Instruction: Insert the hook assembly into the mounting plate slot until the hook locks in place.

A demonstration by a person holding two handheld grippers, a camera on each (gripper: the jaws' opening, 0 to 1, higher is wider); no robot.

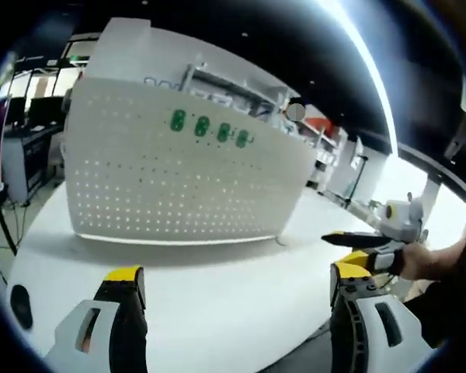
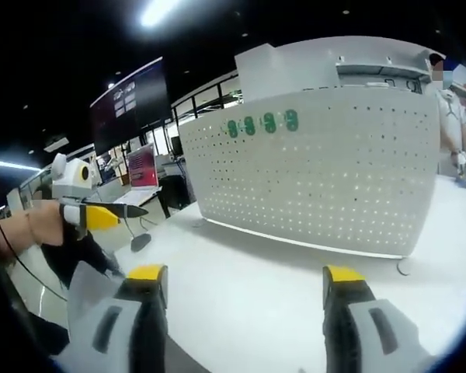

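A white perforated mounting plate point(image 1: 179, 179) stands upright on the white table point(image 1: 217, 303). Several green hook assemblies point(image 1: 210, 128) sit in a row near its top. My left gripper point(image 1: 237, 281) hangs open over the table in front of the plate, nothing between its yellow-tipped jaws. The right gripper point(image 1: 357, 239) enters from the right, held by a hand point(image 1: 427, 260). In the right gripper view the plate point(image 2: 318, 179) and the green hooks point(image 2: 261, 124) face me. My right gripper point(image 2: 245, 280) is open and empty. The left gripper point(image 2: 109, 211) shows at the left.
A laptop with a pink screen point(image 2: 142, 167) and a large dark monitor point(image 2: 132, 101) stand behind the table's left side. A small black object point(image 2: 140, 242) lies near that edge. Shelving point(image 1: 217, 85) rises behind the plate. A thin cable point(image 2: 404, 268) lies by the plate's right foot.
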